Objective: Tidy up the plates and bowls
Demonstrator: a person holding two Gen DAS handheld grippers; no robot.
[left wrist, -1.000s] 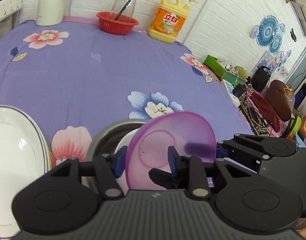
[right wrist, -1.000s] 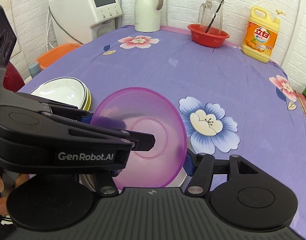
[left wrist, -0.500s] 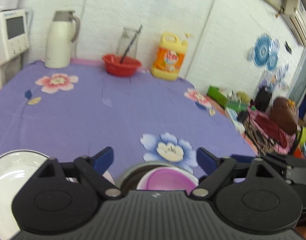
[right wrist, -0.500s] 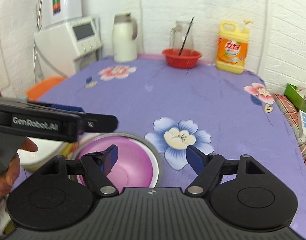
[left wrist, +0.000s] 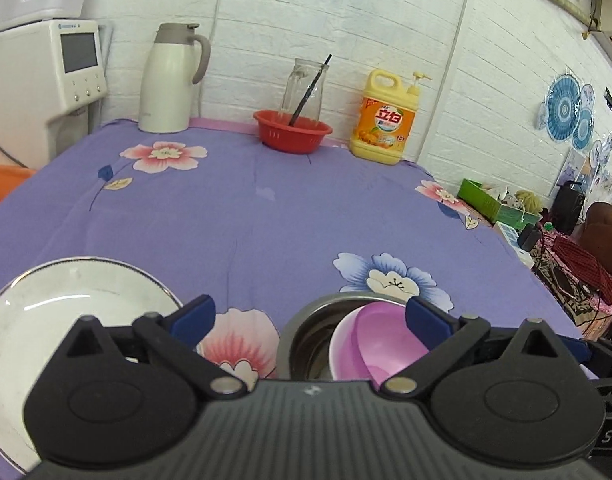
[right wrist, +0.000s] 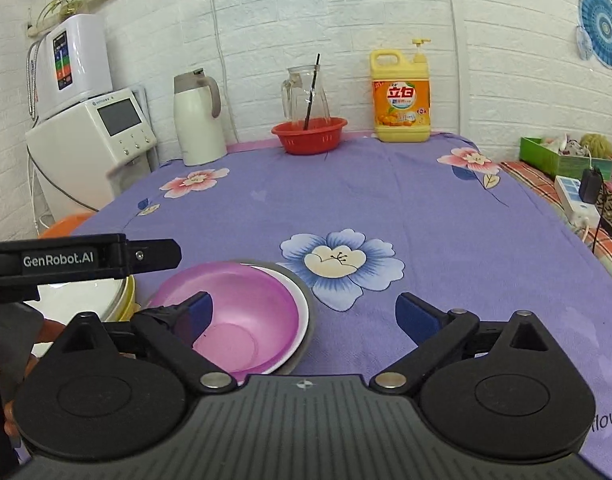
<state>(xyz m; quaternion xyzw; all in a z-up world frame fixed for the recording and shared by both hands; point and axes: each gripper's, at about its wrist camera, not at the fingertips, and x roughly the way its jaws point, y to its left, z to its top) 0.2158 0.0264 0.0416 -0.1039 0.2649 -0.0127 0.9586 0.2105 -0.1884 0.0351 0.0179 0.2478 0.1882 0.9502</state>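
Left wrist view first: the left gripper (left wrist: 309, 316) stands with its jaws spread wide and nothing between them, hovering over the near edge of the purple flowered tablecloth (left wrist: 266, 216). Just under it, to the left, sits a white plate (left wrist: 66, 300) with a thin dark rim line; to the right, a pink bowl (left wrist: 369, 344) lies tilted inside a white bowl, both nested in a steel bowl (left wrist: 306, 332).

From the right wrist view, the right gripper (right wrist: 302, 316) is also spread wide and holds nothing. Its left fingertip hangs over the pink bowl (right wrist: 242, 308), which rests in the white bowl (right wrist: 302, 312), with the steel bowl's rim (right wrist: 309, 320) showing around them. Left of that stack, the white plate (right wrist: 82, 300) lies on a yellow one (right wrist: 128, 300). The other gripper's arm crosses above the plates, printed "GenRobot.AI".

Farther back along the wall stand a white thermos jug (right wrist: 198, 120), a red basket (right wrist: 309, 134) with a glass pitcher (right wrist: 306, 96) and a dark stick in it, and a yellow detergent bottle (right wrist: 401, 96) with an orange label in Chinese characters. Off the table's left corner is a white machine with a screen (right wrist: 94, 140), its small brand line too fine to read.
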